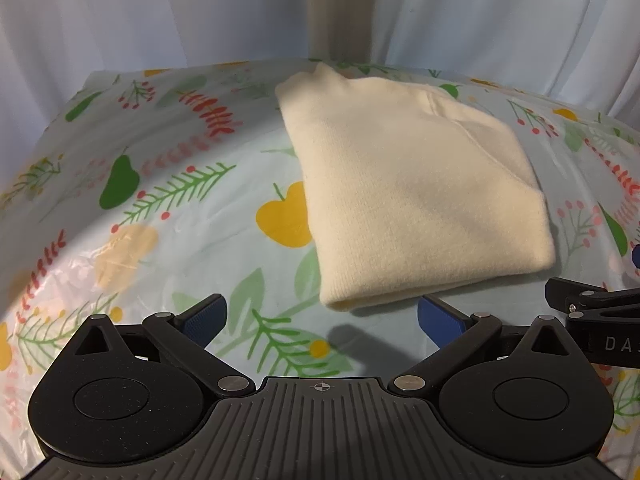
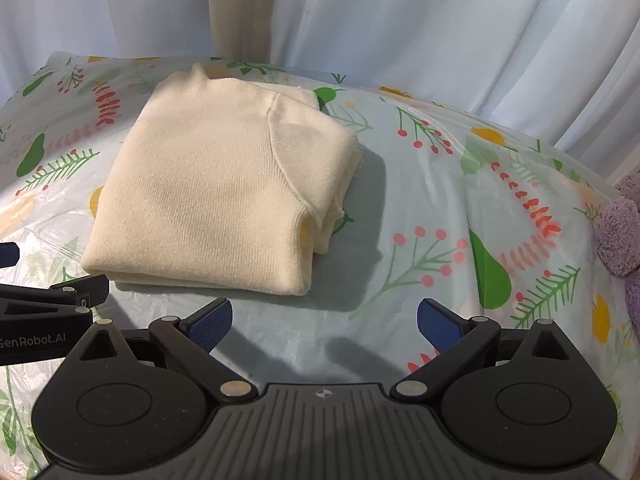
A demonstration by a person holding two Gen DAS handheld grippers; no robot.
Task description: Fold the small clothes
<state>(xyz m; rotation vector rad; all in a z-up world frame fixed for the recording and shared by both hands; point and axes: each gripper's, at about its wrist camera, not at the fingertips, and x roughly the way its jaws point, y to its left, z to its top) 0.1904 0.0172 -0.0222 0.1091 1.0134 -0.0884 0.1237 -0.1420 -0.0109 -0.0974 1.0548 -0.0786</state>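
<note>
A cream knit sweater (image 1: 416,184) lies folded into a compact rectangle on the patterned tablecloth (image 1: 168,200). In the right wrist view the same sweater (image 2: 224,196) shows its collar at the far end and a sleeve seam on top. My left gripper (image 1: 322,318) hovers open just in front of the sweater's near edge, its blue pads empty. My right gripper (image 2: 324,322) is open too, near the sweater's near right corner, holding nothing. Each gripper shows at the edge of the other's view.
The tablecloth (image 2: 460,216) carries fruit and leaf prints under a clear plastic cover. White curtains (image 2: 420,20) hang behind the table. A purple fluffy thing (image 2: 622,236) sits at the table's right edge.
</note>
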